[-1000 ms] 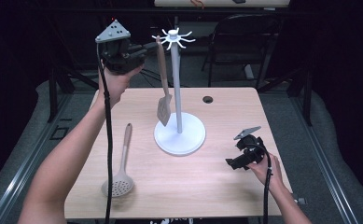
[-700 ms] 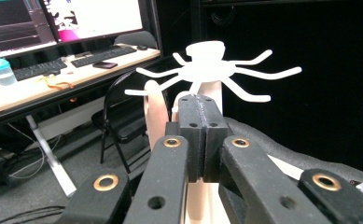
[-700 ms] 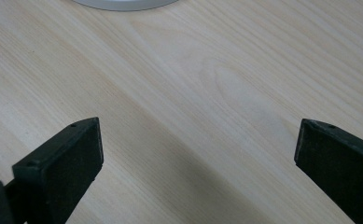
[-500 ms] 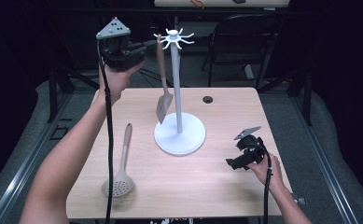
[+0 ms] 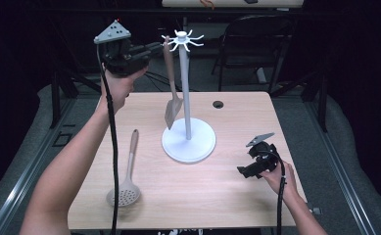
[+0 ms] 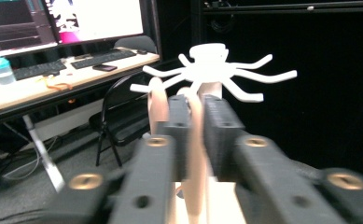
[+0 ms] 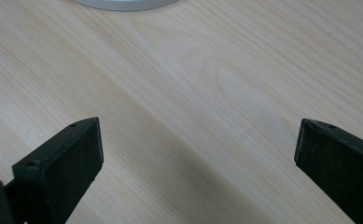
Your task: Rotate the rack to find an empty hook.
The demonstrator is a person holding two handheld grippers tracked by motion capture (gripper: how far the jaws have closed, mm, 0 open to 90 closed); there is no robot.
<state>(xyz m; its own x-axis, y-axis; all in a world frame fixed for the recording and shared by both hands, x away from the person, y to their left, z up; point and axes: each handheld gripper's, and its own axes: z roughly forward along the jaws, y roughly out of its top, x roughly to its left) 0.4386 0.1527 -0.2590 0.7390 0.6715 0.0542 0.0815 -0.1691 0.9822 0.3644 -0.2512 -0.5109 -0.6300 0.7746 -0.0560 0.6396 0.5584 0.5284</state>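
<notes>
A white hook stand (image 5: 185, 98) rises from a round base in the middle of the table. A wooden spatula (image 5: 172, 105) hangs by its handle loop from one of the top arms (image 6: 212, 70). My left gripper (image 5: 156, 47) is held high at that hook, level with it. Its jaws have just been opening a little, and the spatula handle (image 6: 196, 154) still sits between the pads with no gap that I can see. My right gripper (image 5: 242, 171) rests low at the table's right front, open (image 7: 198, 158), with bare wood between its jaws.
A slotted wooden spoon (image 5: 129, 166) lies on the table's left front part. A small dark grommet hole (image 5: 218, 104) sits near the far edge. A folding chair (image 5: 256, 44) and a desk with monitors (image 6: 62, 28) stand behind the table.
The left gripper has drifted very slightly to the left at the hook. The spatula hangs in the same place, and the right gripper has not moved.
</notes>
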